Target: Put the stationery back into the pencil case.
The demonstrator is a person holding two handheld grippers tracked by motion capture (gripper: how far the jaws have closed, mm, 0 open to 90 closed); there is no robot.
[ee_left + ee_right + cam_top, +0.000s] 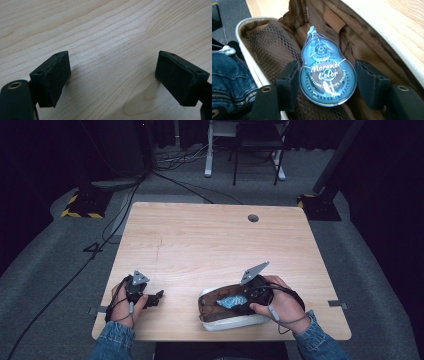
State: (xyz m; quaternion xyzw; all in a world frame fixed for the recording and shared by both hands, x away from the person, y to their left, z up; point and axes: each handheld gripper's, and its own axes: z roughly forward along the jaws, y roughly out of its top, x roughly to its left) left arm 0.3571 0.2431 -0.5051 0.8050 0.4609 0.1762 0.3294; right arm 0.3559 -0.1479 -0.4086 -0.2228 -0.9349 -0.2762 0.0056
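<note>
Item one, tape (327, 75): a blue correction-tape dispenser, clear shell, lettered "Morandi Color", gripped across its round end by my right claw (327, 83), whose jaws press its sides at their narrowest set. It sits low inside the case (252, 25), over the brown mesh lining, nose pointing toward the far wall. Item two, case: white-rimmed, brown inside, lying open at the table's (210, 235) near edge; in the high view the tape (231, 301) shows as a blue patch within it, my right claw (246, 301) just beside. Item three, left claw (112, 77): jaws wide apart, nothing between them, close above bare wood, well apart from the case.
</note>
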